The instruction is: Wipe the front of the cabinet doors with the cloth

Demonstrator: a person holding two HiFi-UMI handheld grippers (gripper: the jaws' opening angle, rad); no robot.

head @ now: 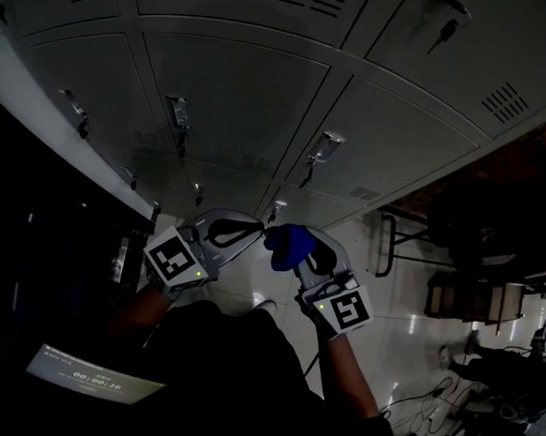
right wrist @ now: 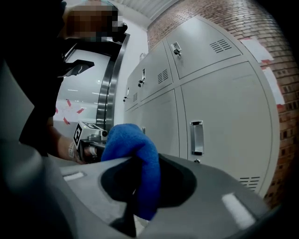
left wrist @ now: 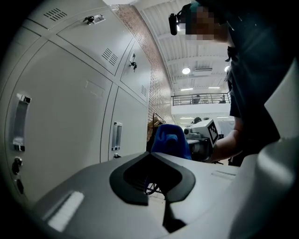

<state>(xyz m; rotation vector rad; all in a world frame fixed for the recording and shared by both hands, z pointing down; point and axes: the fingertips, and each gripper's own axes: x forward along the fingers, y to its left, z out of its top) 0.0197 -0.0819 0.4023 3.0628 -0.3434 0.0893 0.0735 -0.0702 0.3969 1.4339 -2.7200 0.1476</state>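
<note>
- The right gripper (right wrist: 140, 161) has its jaws pinched on a blue cloth (right wrist: 130, 140). The cloth bunches up in a rounded lump above the jaw tips, and a fold of it hangs down between them.
- The left gripper (left wrist: 150, 155) has its jaws pressed together at the tips. Nothing is held in the dark hollow behind the tips.
- In the head view the two grippers sit side by side with their tips pointing towards each other. The tips of the left gripper (head: 259, 228) are just beside the cloth (head: 286, 242), which is held by the right gripper (head: 300, 257).
- From the left gripper view, the cloth (left wrist: 170, 140) shows just past the closed tips, with the marker cube (left wrist: 210, 132) of the other gripper behind it.
- The cloth is held in the air in front of the grey cabinet doors (head: 236, 87), near the lowest row and apart from the metal.
- The doors (right wrist: 224, 121) have upright recessed handles (right wrist: 196, 137) and small vent slots (right wrist: 219, 45).
- A brick wall (right wrist: 266, 32) runs along the end of the cabinets.
- Pale floor tiles (head: 406, 317) lie below the grippers.
</note>
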